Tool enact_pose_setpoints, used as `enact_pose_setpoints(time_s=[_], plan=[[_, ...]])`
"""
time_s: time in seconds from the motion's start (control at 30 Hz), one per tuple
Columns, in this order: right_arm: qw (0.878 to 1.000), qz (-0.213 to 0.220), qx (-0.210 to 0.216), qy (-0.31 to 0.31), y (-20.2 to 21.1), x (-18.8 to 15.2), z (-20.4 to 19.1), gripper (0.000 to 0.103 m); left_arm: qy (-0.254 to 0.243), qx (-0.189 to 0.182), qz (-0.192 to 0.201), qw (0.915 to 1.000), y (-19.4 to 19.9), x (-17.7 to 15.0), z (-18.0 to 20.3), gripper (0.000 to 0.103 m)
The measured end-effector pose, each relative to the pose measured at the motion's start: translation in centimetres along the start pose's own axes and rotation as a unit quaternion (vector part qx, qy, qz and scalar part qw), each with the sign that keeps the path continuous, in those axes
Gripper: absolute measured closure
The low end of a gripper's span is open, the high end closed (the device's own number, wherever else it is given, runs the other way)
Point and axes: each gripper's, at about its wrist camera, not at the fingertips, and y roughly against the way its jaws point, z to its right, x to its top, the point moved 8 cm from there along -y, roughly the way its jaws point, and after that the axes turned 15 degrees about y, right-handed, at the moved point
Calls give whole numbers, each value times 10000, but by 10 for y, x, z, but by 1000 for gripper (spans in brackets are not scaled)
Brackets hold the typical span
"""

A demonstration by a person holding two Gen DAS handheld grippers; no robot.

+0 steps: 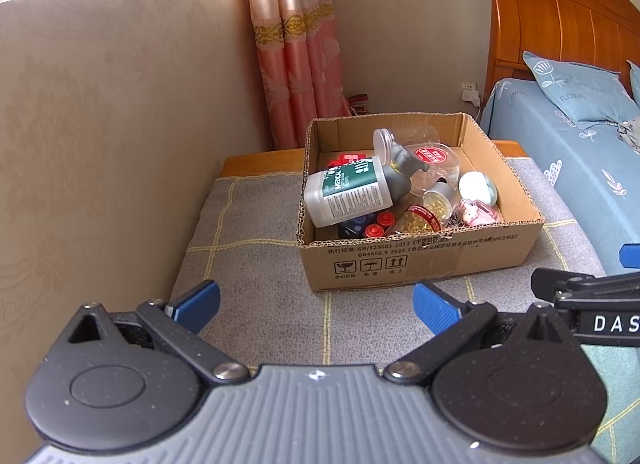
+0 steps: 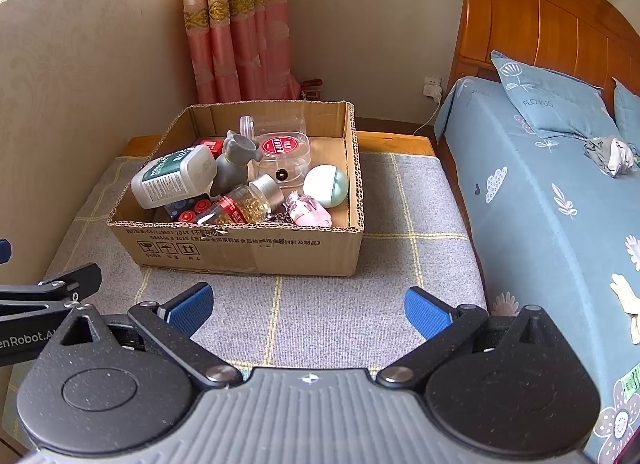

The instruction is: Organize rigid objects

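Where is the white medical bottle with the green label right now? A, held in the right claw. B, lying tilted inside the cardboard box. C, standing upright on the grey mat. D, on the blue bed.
B: the white bottle lies tilted on other items inside the cardboard box.

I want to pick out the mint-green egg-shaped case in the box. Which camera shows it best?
The right wrist view: the mint-green egg-shaped case lies near the cardboard box's right wall, its whole side showing. In the left wrist view the case shows only partly, its lower side hidden behind the pink trinket.
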Motion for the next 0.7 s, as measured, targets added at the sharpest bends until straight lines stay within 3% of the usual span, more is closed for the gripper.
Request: enact_pose_setpoints(time_s=[0.7], plan=[[10000,15,12,-10,0,-2,3,0,-12,33,-15,10000,4,-1,4,1]])
